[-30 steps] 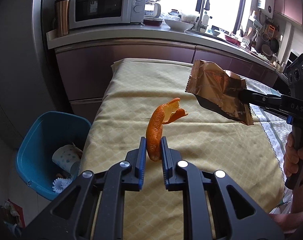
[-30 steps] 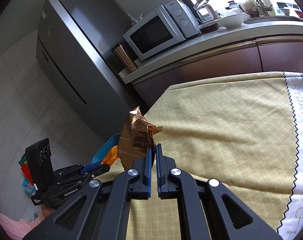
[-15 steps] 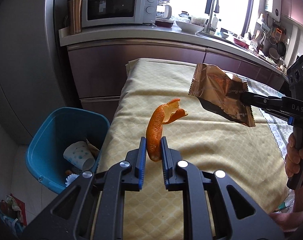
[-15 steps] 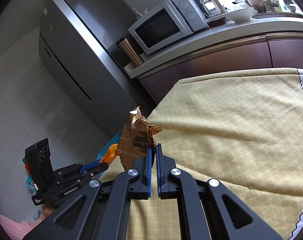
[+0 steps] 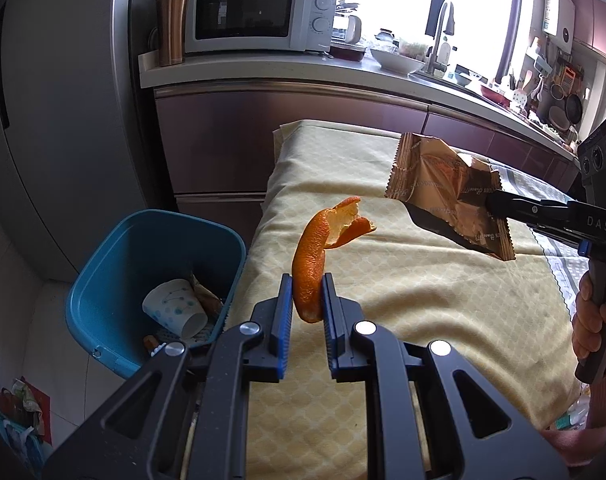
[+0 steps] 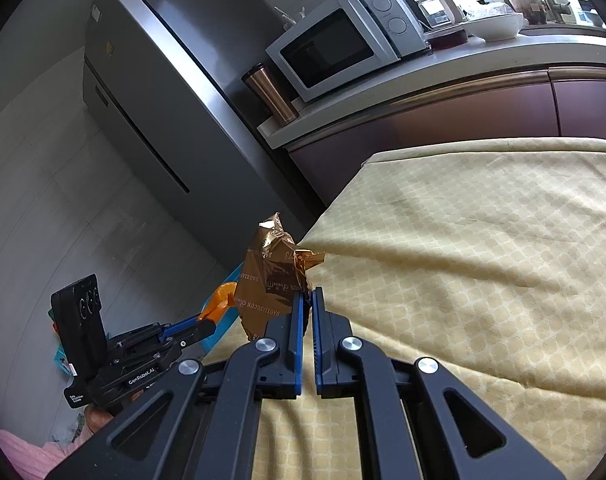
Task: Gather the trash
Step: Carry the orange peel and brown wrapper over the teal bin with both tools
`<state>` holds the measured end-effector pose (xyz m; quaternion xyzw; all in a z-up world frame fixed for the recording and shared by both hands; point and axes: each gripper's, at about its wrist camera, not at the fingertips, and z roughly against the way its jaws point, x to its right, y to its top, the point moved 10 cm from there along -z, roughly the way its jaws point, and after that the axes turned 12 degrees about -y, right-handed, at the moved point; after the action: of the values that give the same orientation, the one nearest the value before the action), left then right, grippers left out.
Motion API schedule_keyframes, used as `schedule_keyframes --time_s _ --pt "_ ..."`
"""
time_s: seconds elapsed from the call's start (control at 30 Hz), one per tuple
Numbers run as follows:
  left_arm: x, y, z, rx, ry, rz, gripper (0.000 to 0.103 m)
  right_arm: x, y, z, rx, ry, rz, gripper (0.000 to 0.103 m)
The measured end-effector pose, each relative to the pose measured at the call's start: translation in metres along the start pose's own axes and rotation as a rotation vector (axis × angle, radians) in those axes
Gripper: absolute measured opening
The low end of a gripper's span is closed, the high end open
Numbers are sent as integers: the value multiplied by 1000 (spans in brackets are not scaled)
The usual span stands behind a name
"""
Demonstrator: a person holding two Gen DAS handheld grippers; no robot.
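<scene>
Blue bin (image 5: 115, 264) on floor at left, beside the table edge; paper cup (image 5: 175, 308) and other scraps inside. Left gripper (image 5: 307, 300) clamped on orange peel (image 5: 315, 256), held upright in the air over the table's left edge, just right of bin. Yellow tablecloth (image 5: 423, 300) under it. Right gripper (image 6: 307, 300) pinched tight on a gold wrapper (image 6: 271, 276), lifted off the cloth, above the table, right of the peel. Microwave (image 5: 259, 14) and copper tumbler (image 5: 171, 28) on counter behind; fridge (image 6: 143, 80) far left.
</scene>
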<state>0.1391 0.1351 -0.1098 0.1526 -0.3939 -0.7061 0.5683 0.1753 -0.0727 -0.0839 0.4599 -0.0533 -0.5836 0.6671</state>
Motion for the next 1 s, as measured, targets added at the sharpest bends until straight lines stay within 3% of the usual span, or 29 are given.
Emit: schedule_keyframes --time_s 1.0 --pt "-39 -3 16 23 66 67 15 -32 -1 -22 -56 51 46 3"
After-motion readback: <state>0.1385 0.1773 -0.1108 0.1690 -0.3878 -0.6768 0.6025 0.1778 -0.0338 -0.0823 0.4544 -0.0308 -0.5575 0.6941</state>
